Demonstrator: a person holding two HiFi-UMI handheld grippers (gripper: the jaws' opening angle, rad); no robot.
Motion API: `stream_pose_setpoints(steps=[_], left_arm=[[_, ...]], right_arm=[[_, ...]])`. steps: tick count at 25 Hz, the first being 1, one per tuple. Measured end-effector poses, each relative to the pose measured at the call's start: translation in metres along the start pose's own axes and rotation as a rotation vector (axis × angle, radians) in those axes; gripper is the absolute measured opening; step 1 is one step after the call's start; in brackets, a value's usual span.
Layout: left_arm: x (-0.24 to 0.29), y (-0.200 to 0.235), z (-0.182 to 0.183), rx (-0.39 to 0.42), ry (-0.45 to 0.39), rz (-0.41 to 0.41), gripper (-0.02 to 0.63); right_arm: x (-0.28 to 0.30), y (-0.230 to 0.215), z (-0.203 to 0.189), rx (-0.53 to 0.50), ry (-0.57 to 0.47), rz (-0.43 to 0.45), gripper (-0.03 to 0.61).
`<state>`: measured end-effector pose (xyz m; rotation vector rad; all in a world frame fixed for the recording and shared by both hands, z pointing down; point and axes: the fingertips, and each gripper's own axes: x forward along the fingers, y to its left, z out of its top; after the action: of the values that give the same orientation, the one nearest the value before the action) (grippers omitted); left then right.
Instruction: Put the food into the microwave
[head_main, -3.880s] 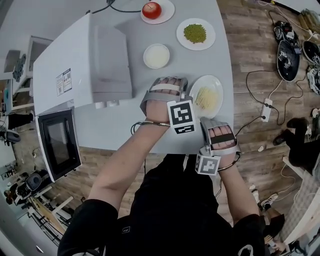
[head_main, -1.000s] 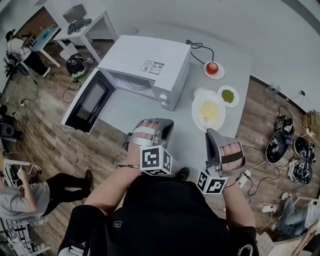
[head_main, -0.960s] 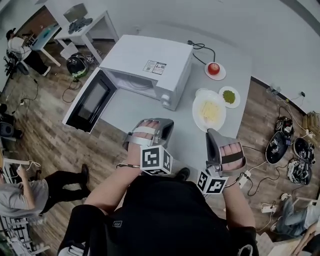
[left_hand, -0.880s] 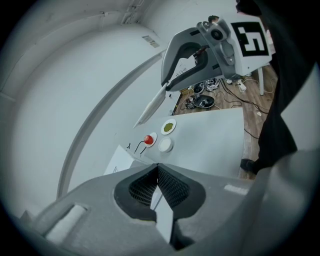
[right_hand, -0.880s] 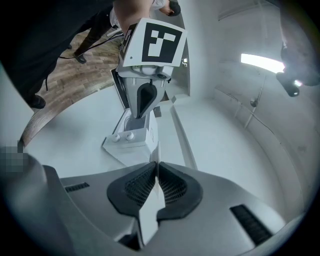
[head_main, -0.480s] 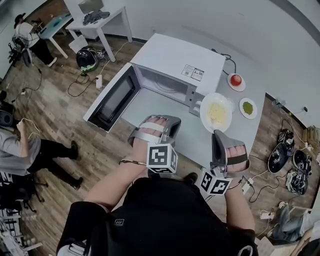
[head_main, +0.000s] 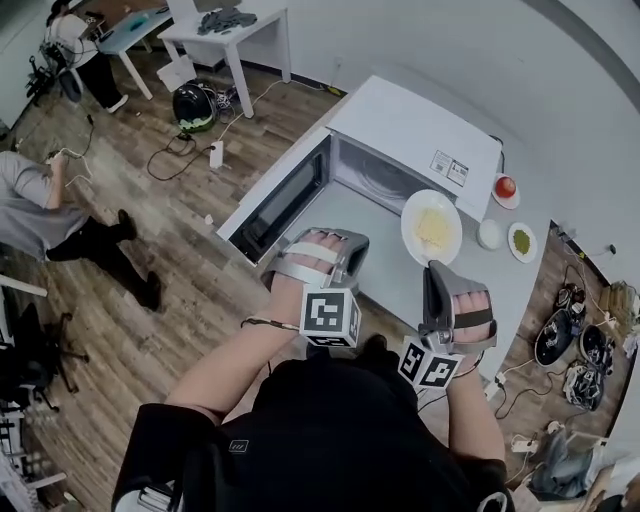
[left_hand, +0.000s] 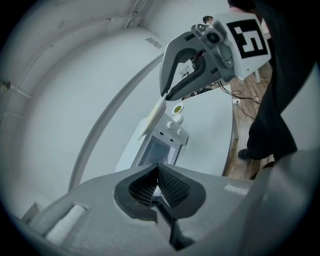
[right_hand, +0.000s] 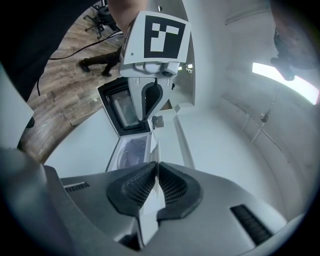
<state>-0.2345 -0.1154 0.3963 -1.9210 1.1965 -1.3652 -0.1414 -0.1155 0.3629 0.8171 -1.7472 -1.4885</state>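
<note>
left tongs (left_hand: 158, 166) closed | right tongs (right_hand: 155, 165) grip plate (head_main: 408, 228) | microwave (head_main: 415, 130) open, tomato (head_main: 505, 187) beside

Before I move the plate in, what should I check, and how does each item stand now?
1. White microwave door open: ok.
2. Right tongs clamped on rim of white round plate of yellow shreds: ok.
3. Plate held level: cannot tell.
4. Cavity free of other dishes: ok, as far as visible.
5. Left tongs shut, empty, clear of plate: ok.
</note>
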Motion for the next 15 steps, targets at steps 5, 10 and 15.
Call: stream_pose_setpoints(steps=[5, 10, 15], left_arm=[[-0.002, 0.000, -0.023, -0.031, 0.015, 0.006, 0.006], [0.004, -0.004, -0.044, -0.055, 0.039, 0.014, 0.006], [0.021, -0.012, -0.062, -0.081, 0.063, 0.018, 0.005]], right_arm=[[0.018, 0.013, 0.031, -0.007, -0.055, 0.033, 0.029], [0.040, 0.032, 0.044, -0.016, -0.095, 0.053, 0.029], [0.066, 0.061, 0.043, -0.031, -0.117, 0.069, 0.029]])
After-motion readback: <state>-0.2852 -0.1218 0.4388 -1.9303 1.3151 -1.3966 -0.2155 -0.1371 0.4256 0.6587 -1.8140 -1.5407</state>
